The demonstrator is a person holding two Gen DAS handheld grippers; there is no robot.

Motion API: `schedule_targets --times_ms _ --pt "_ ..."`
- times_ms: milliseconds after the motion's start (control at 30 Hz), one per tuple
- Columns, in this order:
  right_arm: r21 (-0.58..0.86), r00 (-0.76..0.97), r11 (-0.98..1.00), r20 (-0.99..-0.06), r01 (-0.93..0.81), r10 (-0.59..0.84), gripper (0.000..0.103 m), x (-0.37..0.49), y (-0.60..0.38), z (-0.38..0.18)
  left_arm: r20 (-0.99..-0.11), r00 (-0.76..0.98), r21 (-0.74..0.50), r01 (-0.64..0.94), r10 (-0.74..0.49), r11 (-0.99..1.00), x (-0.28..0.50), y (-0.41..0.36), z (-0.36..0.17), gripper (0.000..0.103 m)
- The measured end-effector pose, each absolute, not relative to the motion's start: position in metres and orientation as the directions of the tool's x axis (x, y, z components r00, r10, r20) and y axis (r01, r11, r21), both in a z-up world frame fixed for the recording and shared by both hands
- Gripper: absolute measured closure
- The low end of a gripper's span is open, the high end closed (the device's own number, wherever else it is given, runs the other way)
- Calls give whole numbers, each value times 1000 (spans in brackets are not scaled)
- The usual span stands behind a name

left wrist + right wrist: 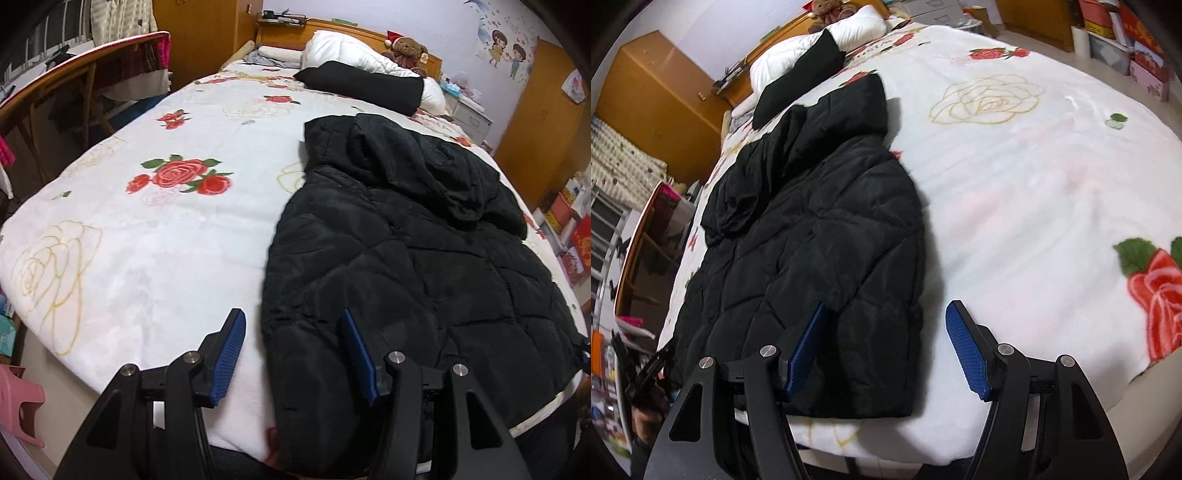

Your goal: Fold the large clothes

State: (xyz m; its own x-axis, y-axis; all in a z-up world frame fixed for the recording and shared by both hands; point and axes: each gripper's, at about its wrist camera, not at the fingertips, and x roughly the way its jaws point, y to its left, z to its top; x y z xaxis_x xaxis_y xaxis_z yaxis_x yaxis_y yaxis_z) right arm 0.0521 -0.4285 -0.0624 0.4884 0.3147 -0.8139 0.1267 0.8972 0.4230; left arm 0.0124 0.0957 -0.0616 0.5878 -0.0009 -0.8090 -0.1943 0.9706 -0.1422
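A black quilted hooded jacket (424, 258) lies spread flat on the white rose-print blanket (155, 236), hood toward the headboard. My left gripper (291, 315) hovers open over the jacket's near left edge, which runs between the blue pads (229, 354) without being pressed. In the right wrist view the same jacket (812, 229) fills the left half of the bed. There my right gripper (886, 306) stands open around the jacket's near right hem corner. One of its pads (807, 339) is over the fabric and the other is over the bare blanket (1034, 206).
A white pillow (354, 51), a folded black cloth (369, 85) and a teddy bear (406, 48) lie at the wooden headboard. A wooden chair frame (55, 96) and a pink stool (22, 402) stand left of the bed. Boxes (569, 221) line the floor on the right.
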Motion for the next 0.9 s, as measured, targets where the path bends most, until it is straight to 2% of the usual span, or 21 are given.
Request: schedule_targets --times_ms 33,100,300,333,367,467,567,600,700,800,900 --pt "425 482 898 -815 117 323 36 51 -425 -63 -811 585 -154 -182 -19 971 13 93 -63 46" --pt "420 465 903 -820 91 334 36 49 -417 -65 -817 576 -157 -162 -36 974 14 86 -65 39" --pt "387 431 919 -844 78 319 36 51 -406 -71 -833 551 -150 -152 -42 977 16 78 -71 34" --pt "395 430 915 -842 79 327 40 51 -408 -71 -839 543 -146 -155 -39 977 17 77 -73 34" --pt "400 431 913 -840 80 330 50 52 -408 -71 -844 535 -145 -159 -38 977 18 77 -74 34" --pt "432 447 898 -822 82 354 67 50 -412 -69 -851 524 -144 -164 -38 976 19 76 -75 35" --pt "445 456 892 -812 82 364 79 49 -412 -67 -847 531 -145 -155 -41 977 18 76 -74 49" --pt "451 461 889 -808 81 368 80 49 -413 -66 -843 536 -143 -153 -40 978 17 76 -72 57" --pt "457 471 886 -799 74 373 84 49 -412 -62 -829 557 -153 -146 -47 977 14 76 -66 72" --pt "470 486 880 -786 69 381 85 48 -412 -57 -812 581 -172 -141 -59 975 11 76 -57 80" --pt "484 499 873 -772 60 394 86 47 -412 -51 -788 609 -210 -134 -86 968 10 77 -46 83"
